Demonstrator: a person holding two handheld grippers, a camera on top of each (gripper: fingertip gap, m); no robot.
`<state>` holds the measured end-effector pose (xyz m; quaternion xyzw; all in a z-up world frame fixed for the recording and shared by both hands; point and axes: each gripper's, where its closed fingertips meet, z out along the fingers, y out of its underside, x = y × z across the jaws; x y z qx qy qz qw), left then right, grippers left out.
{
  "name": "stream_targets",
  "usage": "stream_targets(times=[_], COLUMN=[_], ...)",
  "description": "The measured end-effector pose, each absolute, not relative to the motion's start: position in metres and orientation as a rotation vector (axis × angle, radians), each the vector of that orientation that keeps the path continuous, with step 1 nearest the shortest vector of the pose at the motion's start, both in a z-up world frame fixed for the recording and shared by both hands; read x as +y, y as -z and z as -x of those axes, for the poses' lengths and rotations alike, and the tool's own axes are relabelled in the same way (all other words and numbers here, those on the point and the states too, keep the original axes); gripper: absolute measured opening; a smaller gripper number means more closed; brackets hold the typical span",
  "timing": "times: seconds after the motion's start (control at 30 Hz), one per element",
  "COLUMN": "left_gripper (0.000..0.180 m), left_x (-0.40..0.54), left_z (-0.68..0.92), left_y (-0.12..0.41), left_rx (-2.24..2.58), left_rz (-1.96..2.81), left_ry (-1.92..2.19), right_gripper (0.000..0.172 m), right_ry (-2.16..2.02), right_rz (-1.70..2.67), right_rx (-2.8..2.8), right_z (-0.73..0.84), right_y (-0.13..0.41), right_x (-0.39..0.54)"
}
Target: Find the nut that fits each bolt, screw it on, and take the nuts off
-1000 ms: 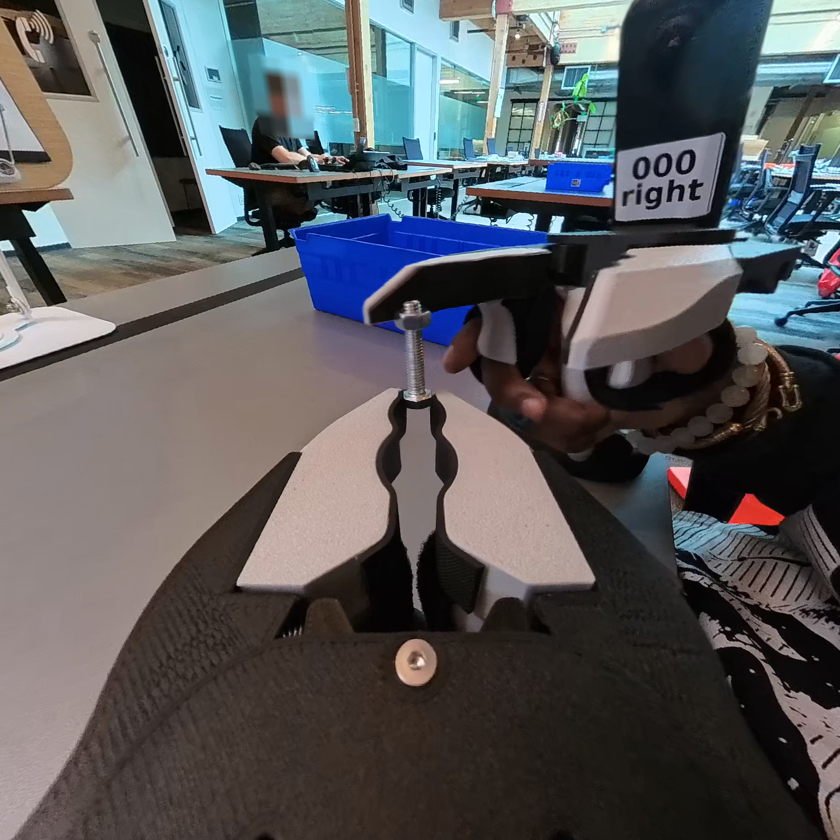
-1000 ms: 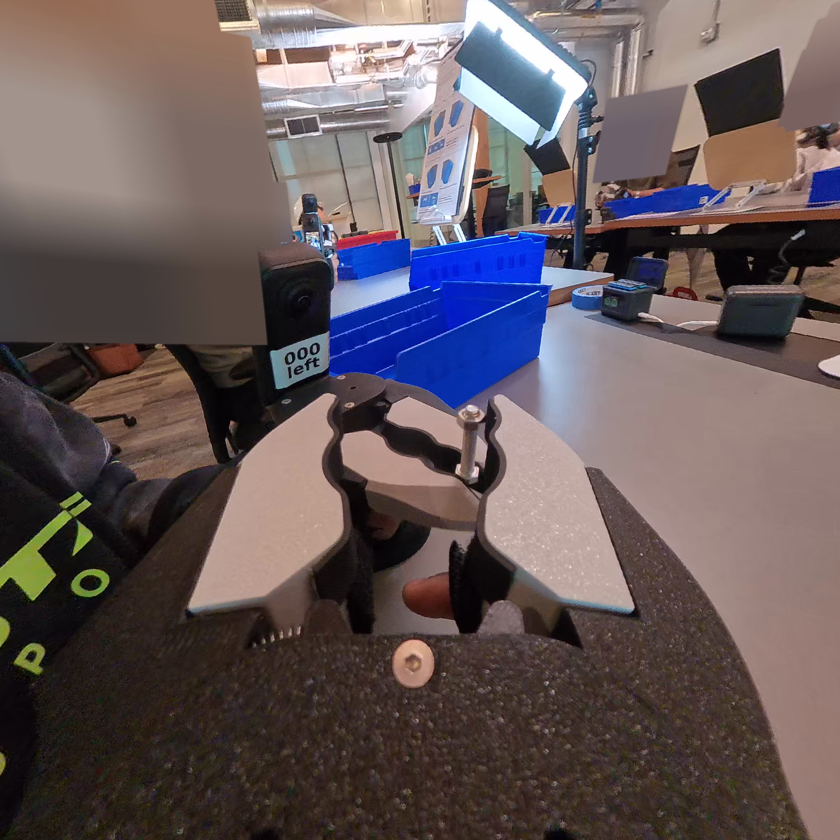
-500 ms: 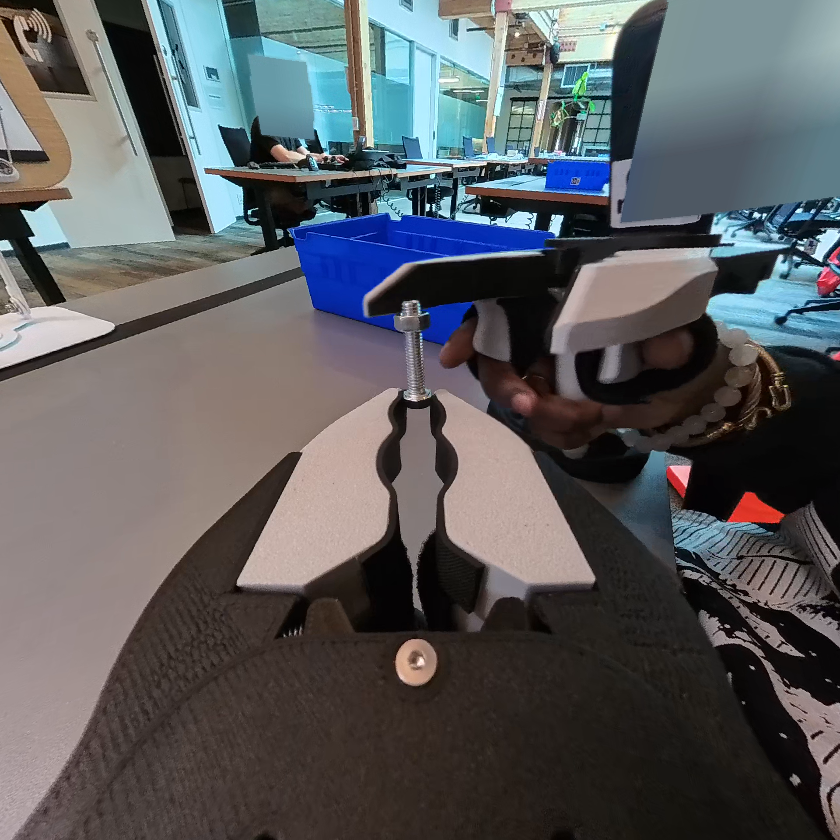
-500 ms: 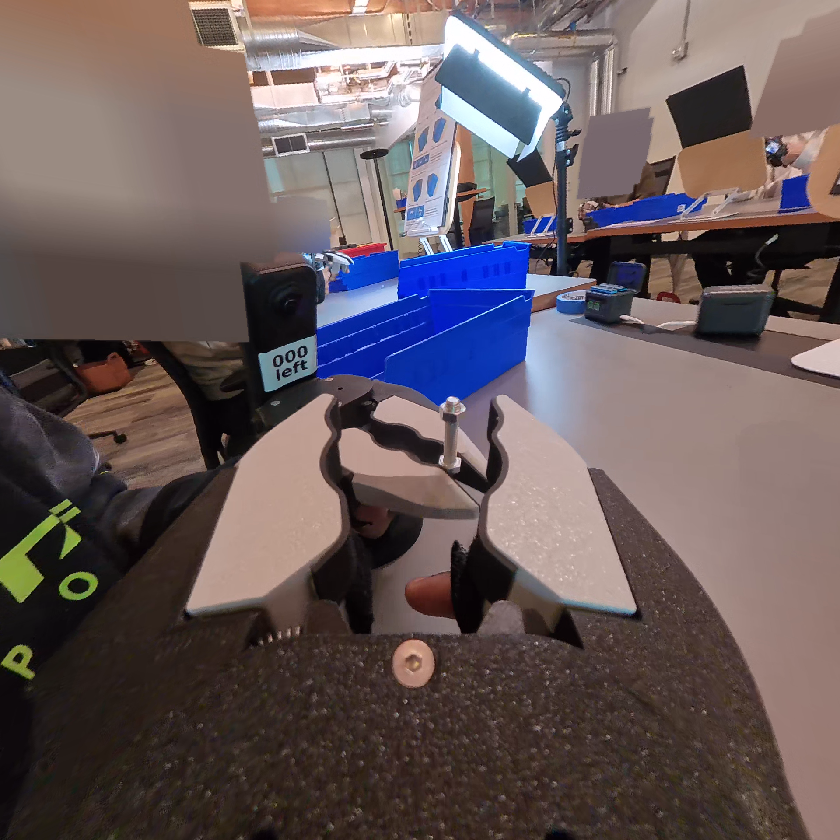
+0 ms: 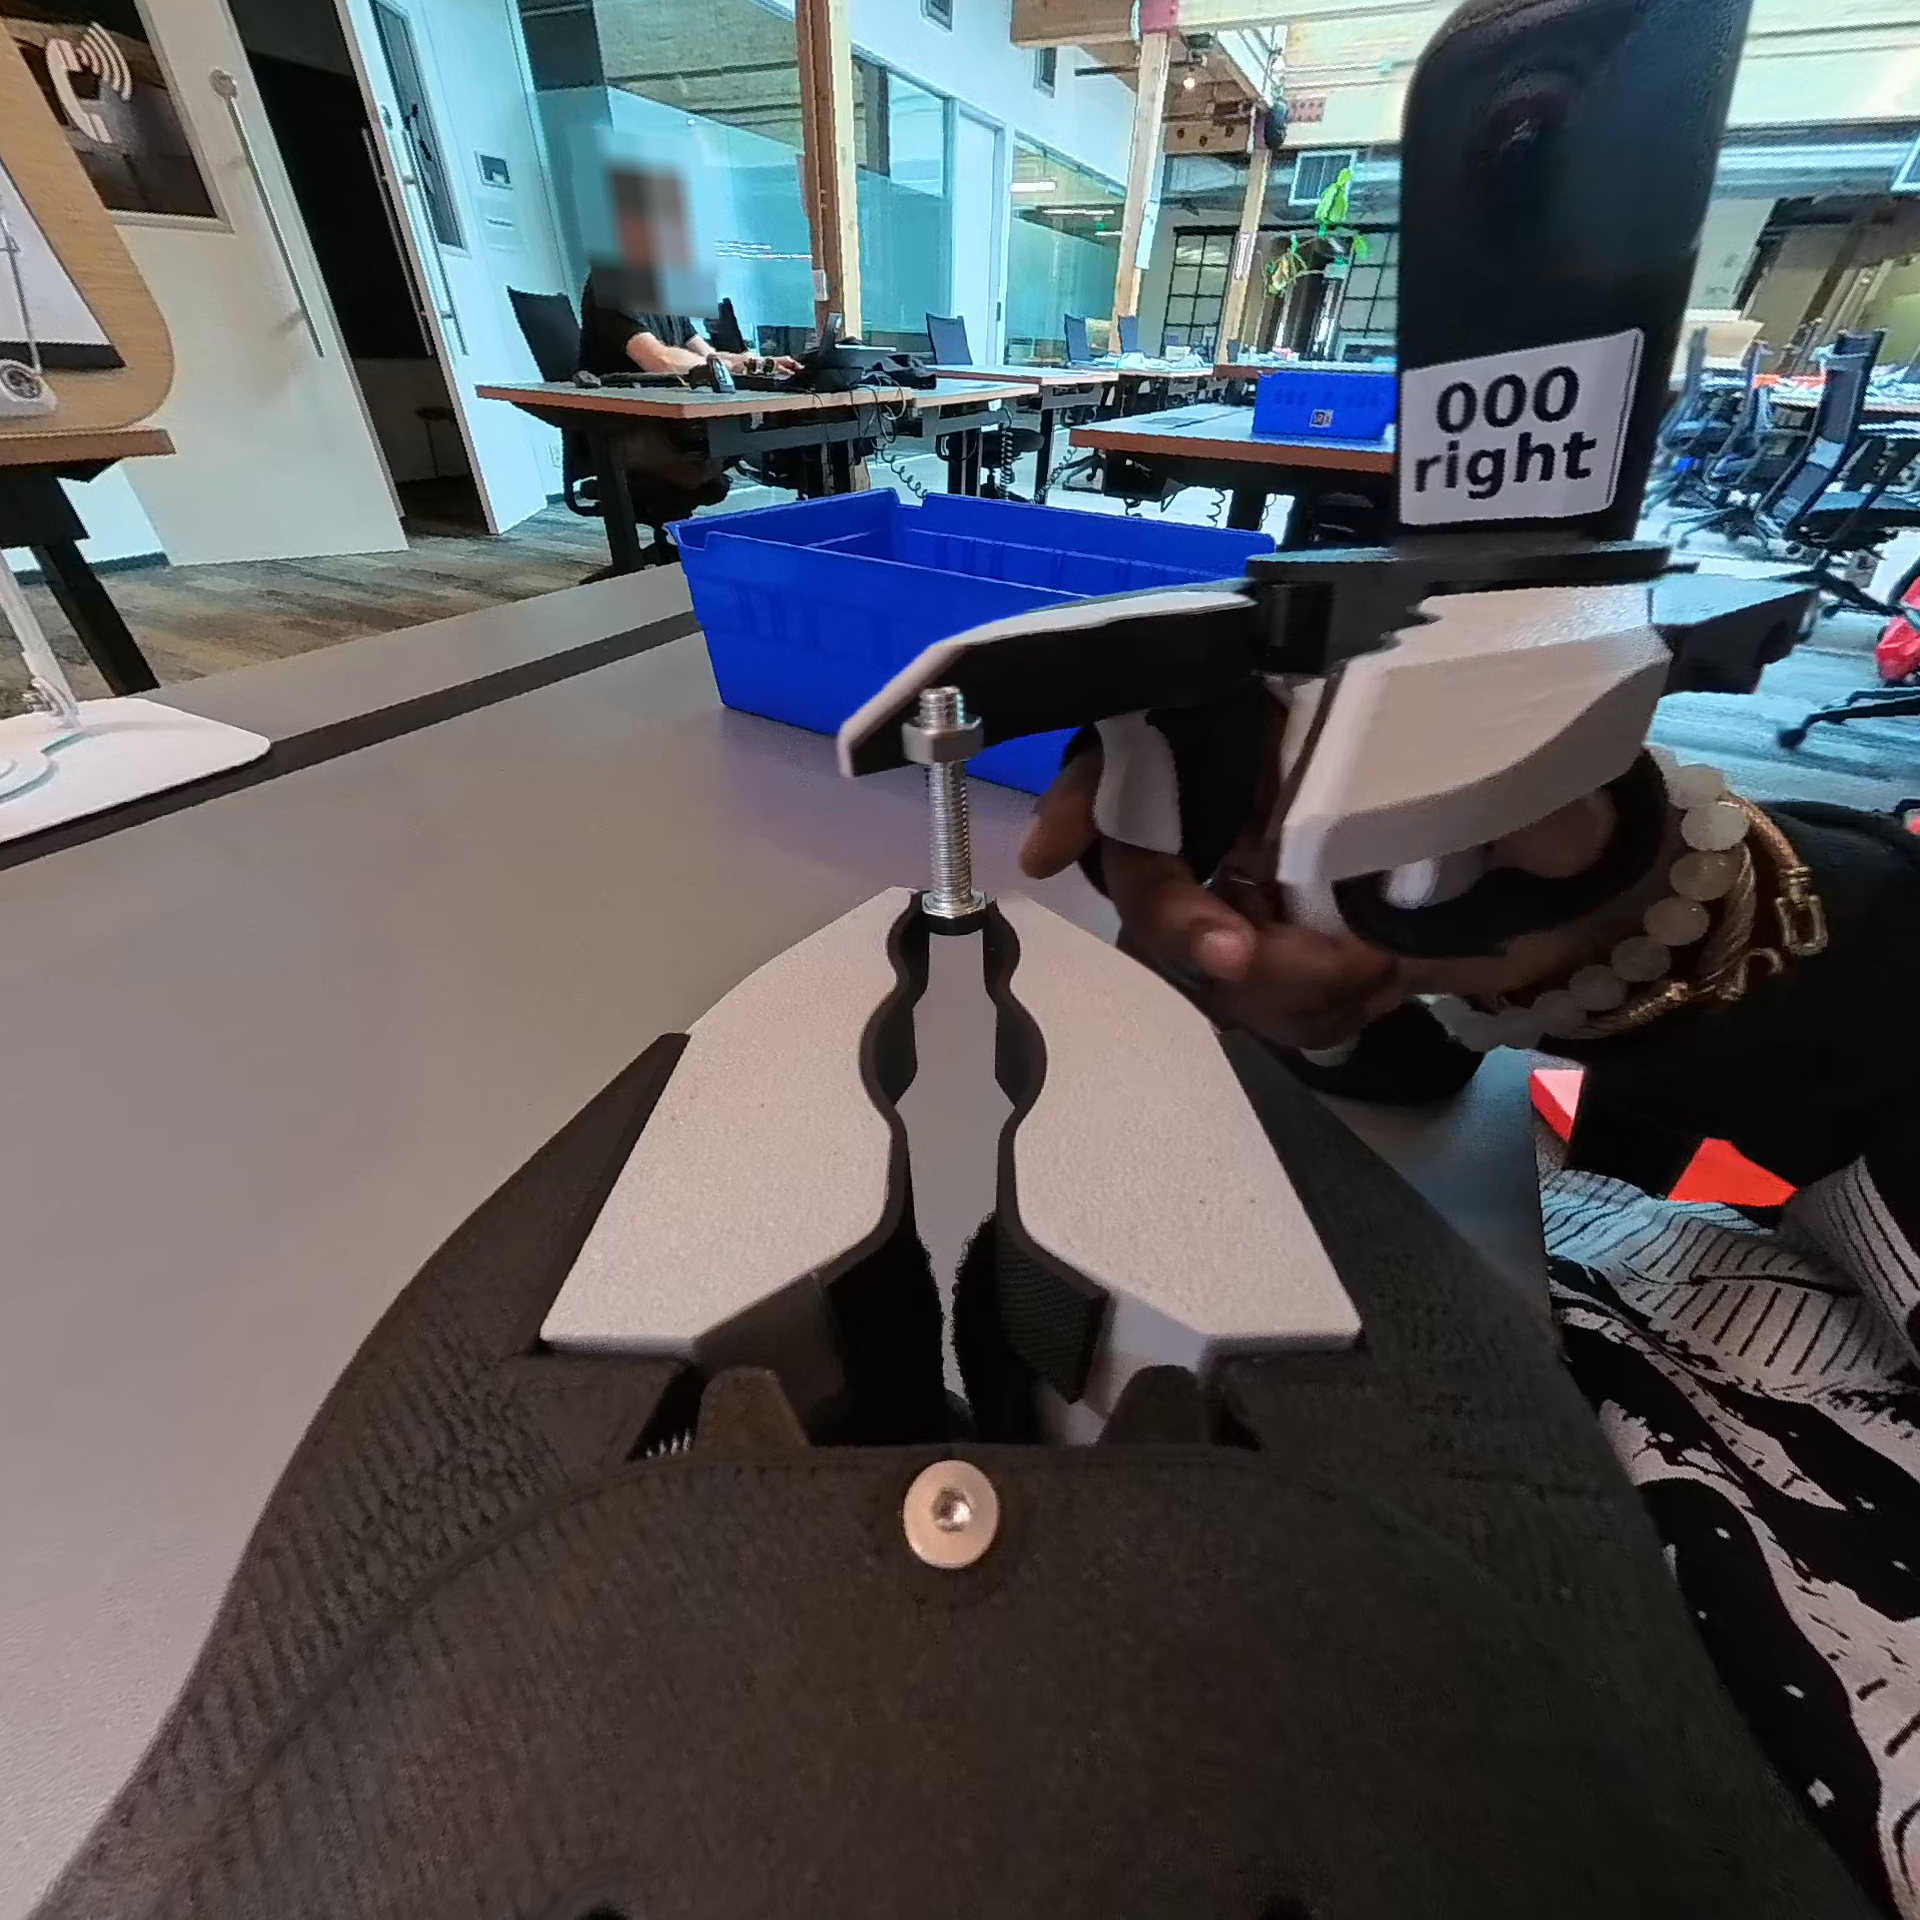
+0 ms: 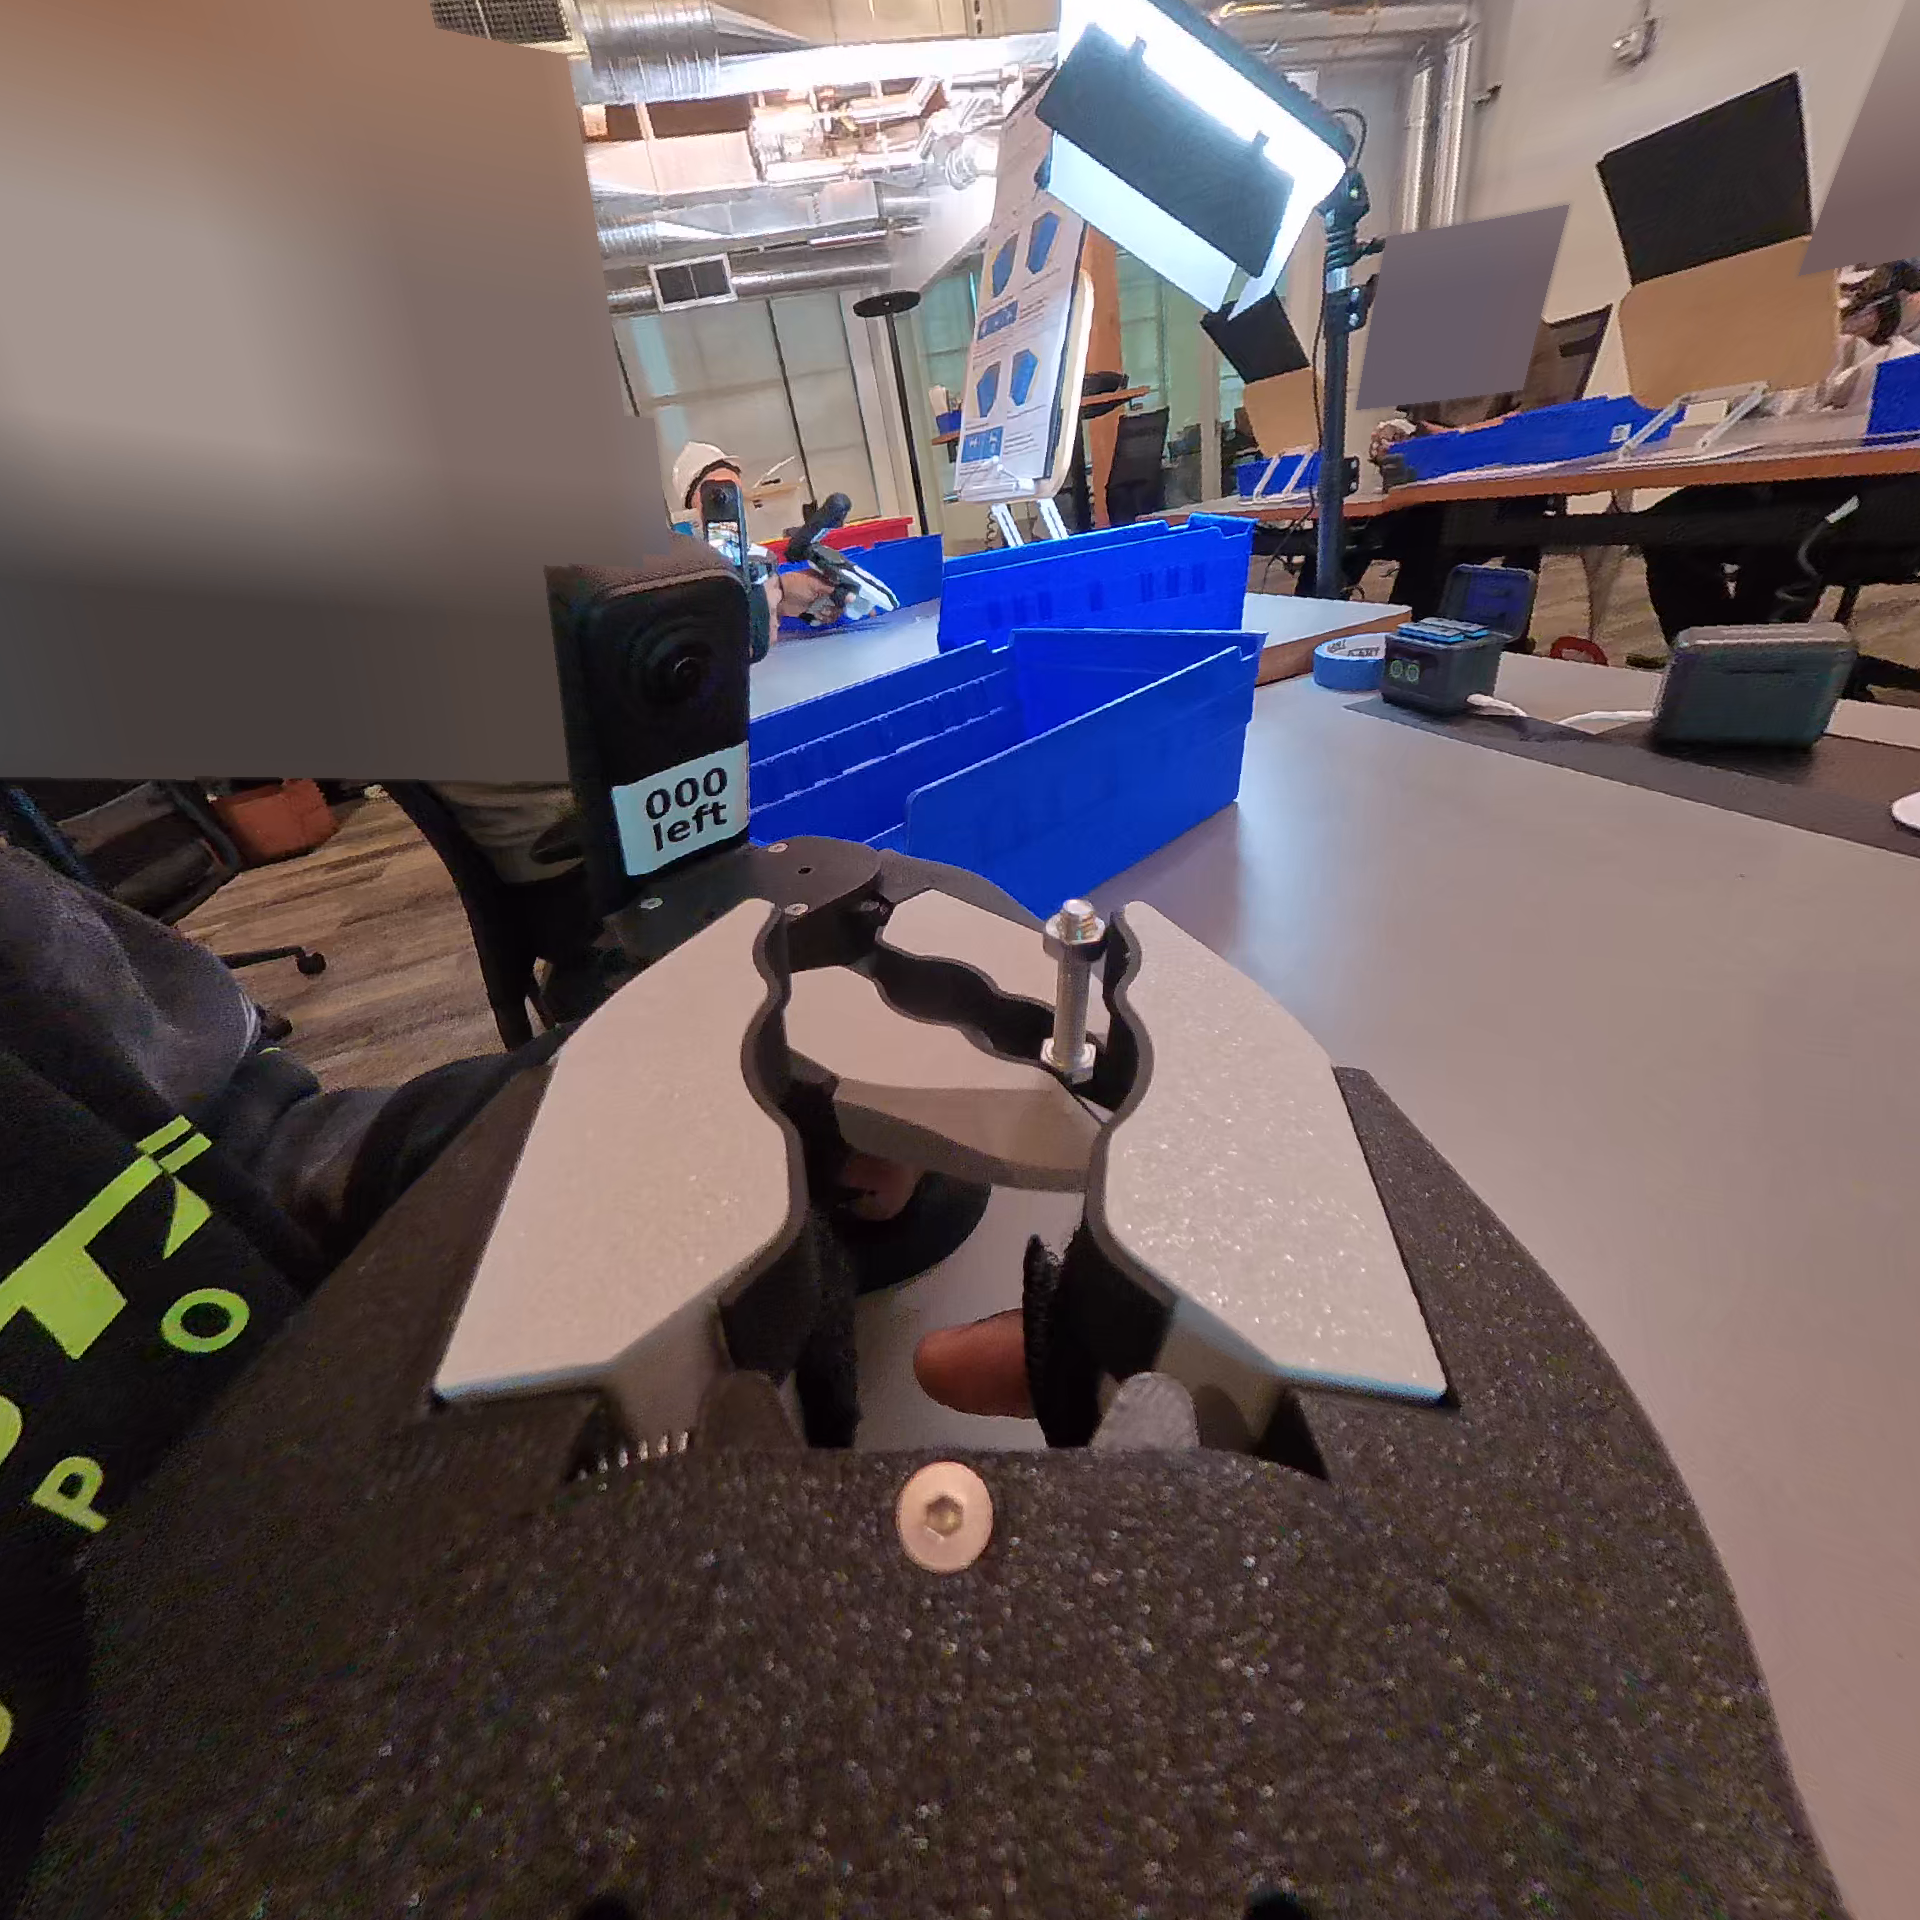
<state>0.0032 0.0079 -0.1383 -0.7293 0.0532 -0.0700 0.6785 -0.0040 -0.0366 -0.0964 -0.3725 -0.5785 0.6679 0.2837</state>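
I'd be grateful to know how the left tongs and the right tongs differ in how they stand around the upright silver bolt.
The left tongs are nearly closed, gripping the silver bolt at its hex head; the right tongs stand wide open. The left sit at the bolt's base; the right are level with the silver nut near its top. Both share grey, wavy-edged fingers.

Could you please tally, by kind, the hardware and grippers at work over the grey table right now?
Bolts: 1
Nuts: 1
Grippers: 2, left gripper and right gripper
Total: 4
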Motion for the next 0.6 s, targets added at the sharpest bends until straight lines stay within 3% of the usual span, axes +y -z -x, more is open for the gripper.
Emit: stream_targets(times=[0.23,0.43,0.6], left_gripper=[0.010,0.010,0.010], left_x=[0.008,0.008,0.008], left_z=[-0.003,-0.004,-0.005], left_y=[0.138,0.138,0.139], left_rx=[0.116,0.123,0.131], left_rz=[1.637,1.638,1.644], left_ry=[0.157,0.157,0.150], right_gripper=[0.038,0.056,0.060], right_ry=[-1.776,-1.787,-1.796], right_rz=[1.008,1.038,1.027], right_rx=[-1.507,-1.482,-1.538], right_z=[-0.015,0.004,0.020], right_y=[0.096,0.095,0.097], right_x=[-0.025,-0.022,-0.037])
